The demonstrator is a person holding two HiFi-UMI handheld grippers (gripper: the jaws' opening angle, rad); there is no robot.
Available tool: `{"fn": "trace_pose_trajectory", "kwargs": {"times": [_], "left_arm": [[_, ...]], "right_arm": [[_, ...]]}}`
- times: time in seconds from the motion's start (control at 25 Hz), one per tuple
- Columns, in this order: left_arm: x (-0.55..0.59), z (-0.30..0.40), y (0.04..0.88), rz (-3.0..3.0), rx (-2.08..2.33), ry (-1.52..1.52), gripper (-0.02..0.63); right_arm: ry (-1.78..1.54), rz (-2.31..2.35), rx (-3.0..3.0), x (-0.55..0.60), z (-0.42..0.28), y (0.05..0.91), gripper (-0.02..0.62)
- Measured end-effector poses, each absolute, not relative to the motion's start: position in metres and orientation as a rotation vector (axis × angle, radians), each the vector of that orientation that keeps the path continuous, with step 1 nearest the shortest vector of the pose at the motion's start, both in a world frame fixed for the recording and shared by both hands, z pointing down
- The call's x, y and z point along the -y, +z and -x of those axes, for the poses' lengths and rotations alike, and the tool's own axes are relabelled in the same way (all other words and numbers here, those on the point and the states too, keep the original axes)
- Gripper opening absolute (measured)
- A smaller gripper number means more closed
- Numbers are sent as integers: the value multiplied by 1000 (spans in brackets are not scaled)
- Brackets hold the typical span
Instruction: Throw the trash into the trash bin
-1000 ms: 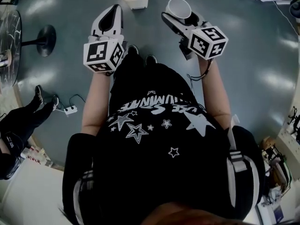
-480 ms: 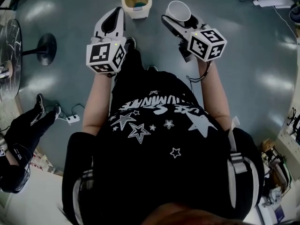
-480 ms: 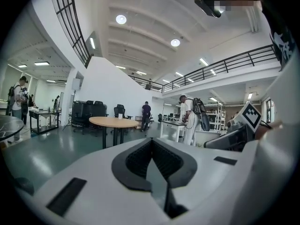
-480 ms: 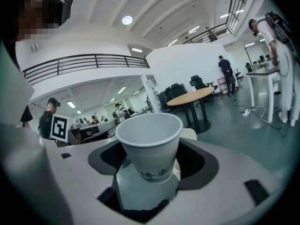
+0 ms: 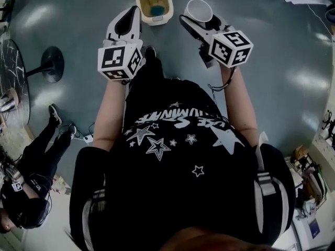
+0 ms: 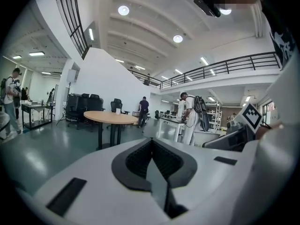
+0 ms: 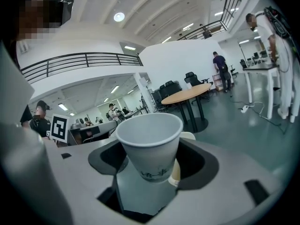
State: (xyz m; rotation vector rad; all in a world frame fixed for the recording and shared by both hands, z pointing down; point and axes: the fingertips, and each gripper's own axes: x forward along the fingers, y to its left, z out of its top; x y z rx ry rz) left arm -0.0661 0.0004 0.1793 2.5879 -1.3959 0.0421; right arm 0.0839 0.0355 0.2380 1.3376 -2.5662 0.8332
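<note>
Left gripper (image 5: 127, 15): jaws pressed together with nothing between them. It is held just short of the trash bin (image 5: 157, 20), off the bin's left edge.
Right gripper (image 5: 201, 21): jaws spread wide and pinching the paper cup (image 7: 150, 146) low on its wall. It is off the trash bin's right side, not over the opening.
Paper cup: white, roughly upright with the mouth uppermost, and the head view shows nothing inside it. It is beside the trash bin's right rim and raised above the floor (image 5: 272, 82).
Trash bin: cream and open at the top. It stands on the floor straight ahead, between the two grippers, and something blue-green lies at its bottom.
Step in hand: probably the carry, since the cup has come close to the trash bin but is not yet above it.
Doing it well: bring the right gripper across until the cup sits squarely over the trash bin's opening. Lower it near the rim, tip the mouth downward, and only then part the jaws.
Watch for: a light cup can cling to one jaw or glance off the trash bin's rim, so a low release looks safer than a toss. Keep the left gripper clear of the opening.
</note>
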Motion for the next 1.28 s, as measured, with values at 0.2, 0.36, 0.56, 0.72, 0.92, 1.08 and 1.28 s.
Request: {"fn": "trace_pose_trajectory", "kwargs": {"times": [0.2,0.36,0.56,0.72,0.92,1.08,1.28], "left_arm": [[43,79,188,-2558,1356,61,11],[63,92,196,-2557,1308,110,11],[96,88,235,-2532,1224,172,11],[114,78,262,-2519,1176,207,11],[124,60,291,-2500,1161,268,11],[138,56,313,-2452,1211,305,11],[149,57,346,-2376,1286,334,11]], "right_arm": [[840,-1344,2508,6,-65,248,333],[846,-1339,2473,27,-41,246,333],[881,-1391,2404,56,-40,265,333],[924,-1413,2384,75,-40,281,333],[973,-1374,2388,95,-43,312,333],[928,-1314,2385,116,-47,337,333],[866,-1212,2396,133,-41,366,333]]}}
